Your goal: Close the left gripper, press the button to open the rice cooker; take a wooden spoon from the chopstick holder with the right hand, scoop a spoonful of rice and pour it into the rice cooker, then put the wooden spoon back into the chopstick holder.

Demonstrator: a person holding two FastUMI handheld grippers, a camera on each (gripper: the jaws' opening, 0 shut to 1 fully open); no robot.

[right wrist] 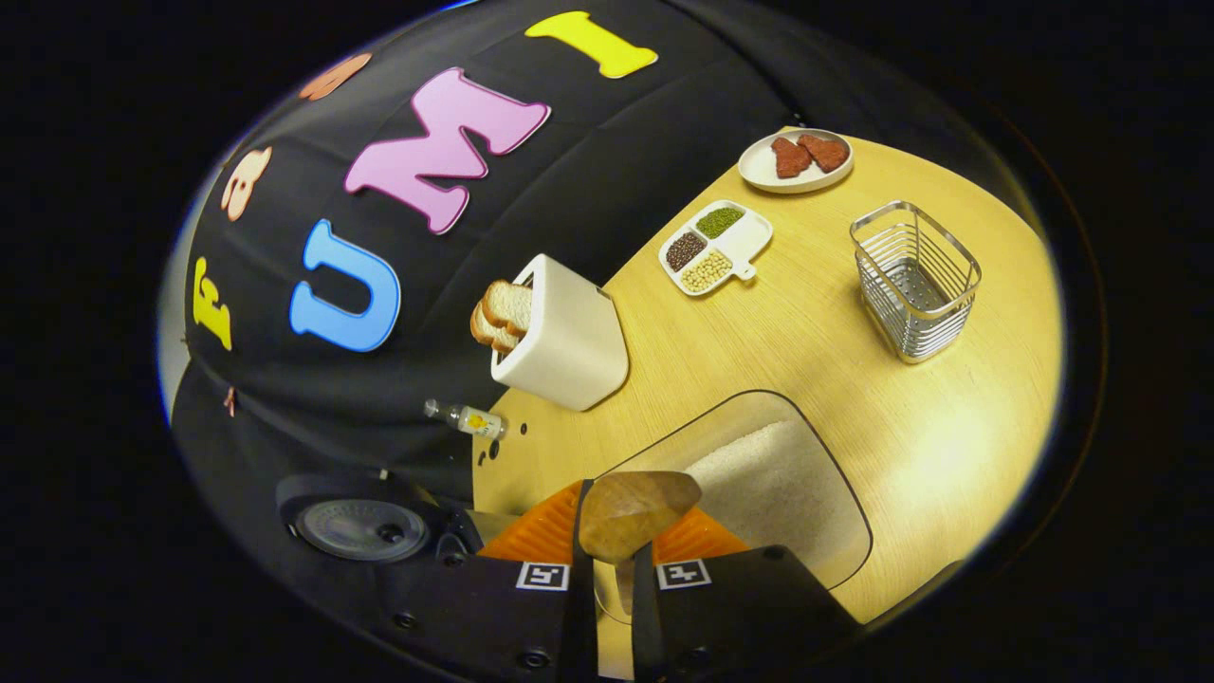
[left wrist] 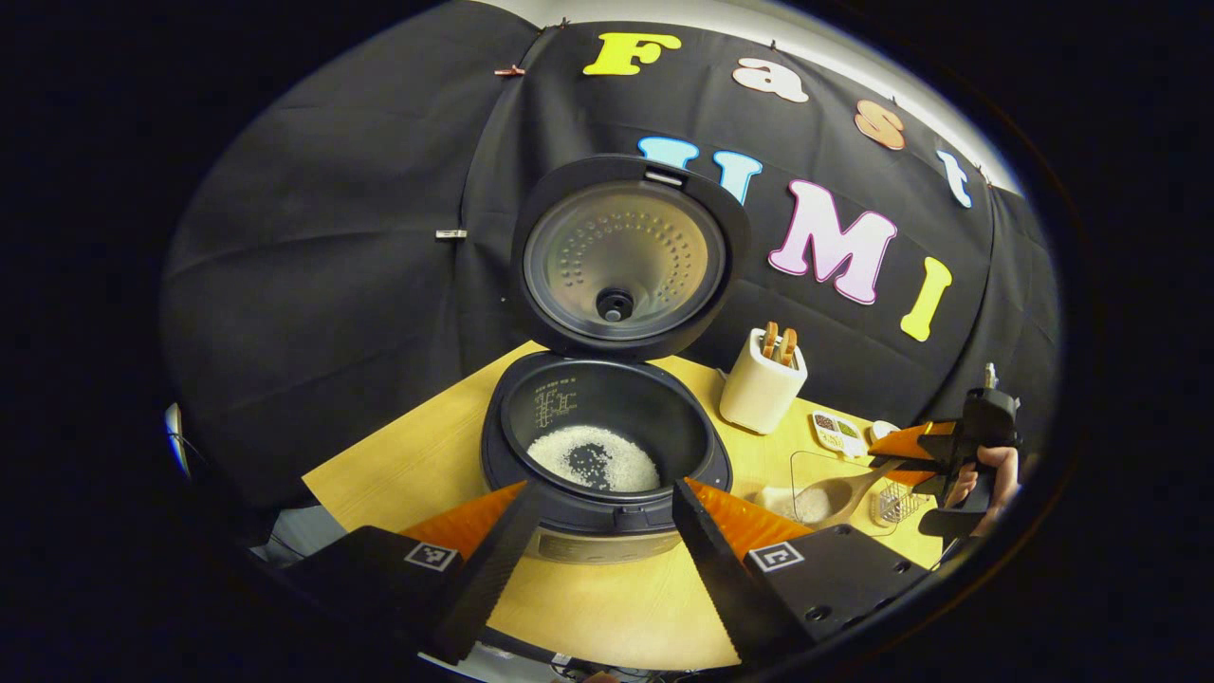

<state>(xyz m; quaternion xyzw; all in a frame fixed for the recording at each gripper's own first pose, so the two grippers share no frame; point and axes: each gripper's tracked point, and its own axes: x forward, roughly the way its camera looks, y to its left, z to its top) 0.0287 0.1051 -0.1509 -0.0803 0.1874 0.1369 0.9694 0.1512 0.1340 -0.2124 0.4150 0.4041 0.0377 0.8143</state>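
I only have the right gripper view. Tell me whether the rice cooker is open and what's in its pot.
Observer: The rice cooker is open, its lid standing upright. A thin patch of rice lies on the pot's bottom.
Operator: Report the left gripper.
Observer: The left gripper is open and holds nothing, one finger on either side of the cooker's front.
Operator: Give me the spoon's load.
Observer: The right gripper holds the wooden spoon low over the clear container. Its bowl seems to carry rice.
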